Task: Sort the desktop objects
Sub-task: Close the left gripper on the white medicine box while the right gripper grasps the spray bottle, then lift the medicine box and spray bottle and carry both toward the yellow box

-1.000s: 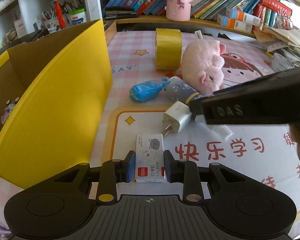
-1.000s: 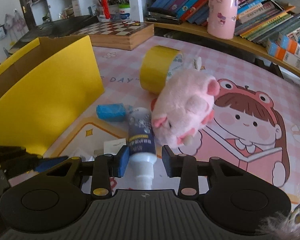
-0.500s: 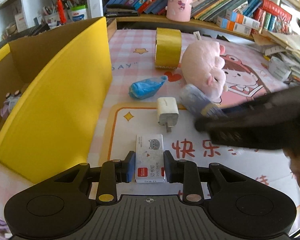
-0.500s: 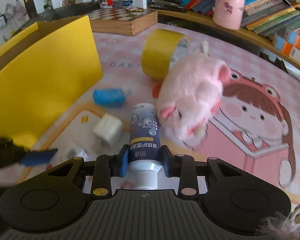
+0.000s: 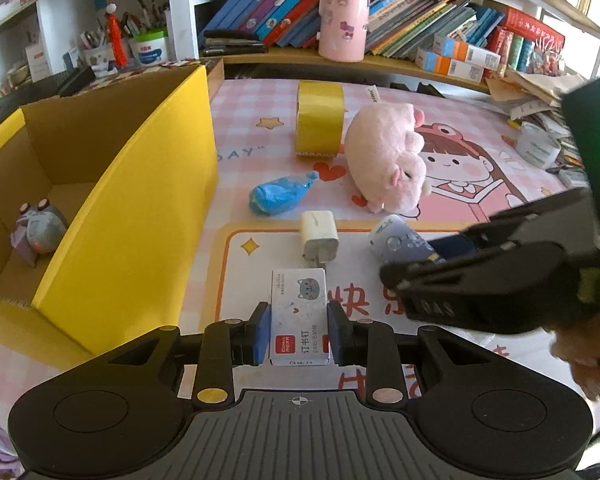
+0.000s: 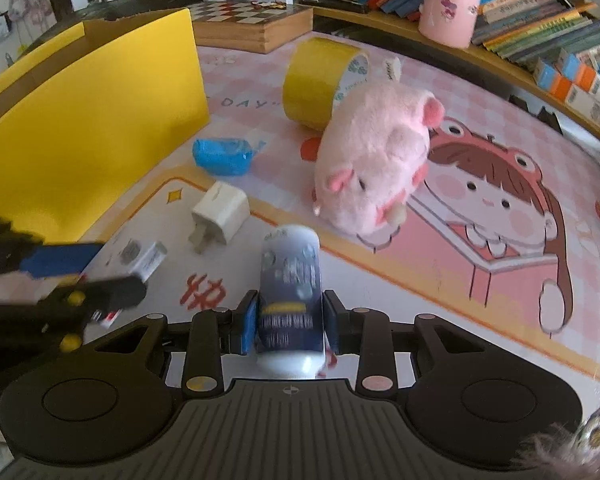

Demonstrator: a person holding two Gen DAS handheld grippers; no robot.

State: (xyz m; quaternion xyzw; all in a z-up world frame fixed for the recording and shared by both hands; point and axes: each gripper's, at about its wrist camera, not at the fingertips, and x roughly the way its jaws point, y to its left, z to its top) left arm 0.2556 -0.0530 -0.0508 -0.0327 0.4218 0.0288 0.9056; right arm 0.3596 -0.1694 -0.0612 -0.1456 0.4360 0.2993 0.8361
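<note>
Left wrist view: the jaws of the left gripper (image 5: 299, 332) are seen clamped on a small white staple box (image 5: 299, 314), its long axis running straight away from the camera, the red-labelled end nearest. A grey cat face is printed near its far end. The box lies on the bench (image 5: 480, 160), which is covered by a pink cartoon mat. Just beyond it a white charger plug (image 5: 320, 236) lies with its prongs toward the box.

In the right wrist view the jaws of the right gripper (image 6: 289, 322) are closed on a dark blue bottle (image 6: 290, 280) with a white cap. Its long axis points away from the camera and its flat base faces the pink plush toy (image 6: 376, 164); the cap end sits nearest the camera. Its print is blurred.

Farther out, a blue crumpled bag (image 5: 278, 198) lies between the plug and a yellow tape roll (image 5: 319, 120) standing on edge, with the plush just beside the roll. A yellow cardboard box (image 5: 140, 216) stands at the left, a small grey toy (image 5: 40, 230) inside it.

Compared with a second ago, the bottle is now gripped fully where it earlier sat loosely between open pads. The plug has been turned from beside the bottle to in front of the staple box. The staple box has stayed clamped.
</note>
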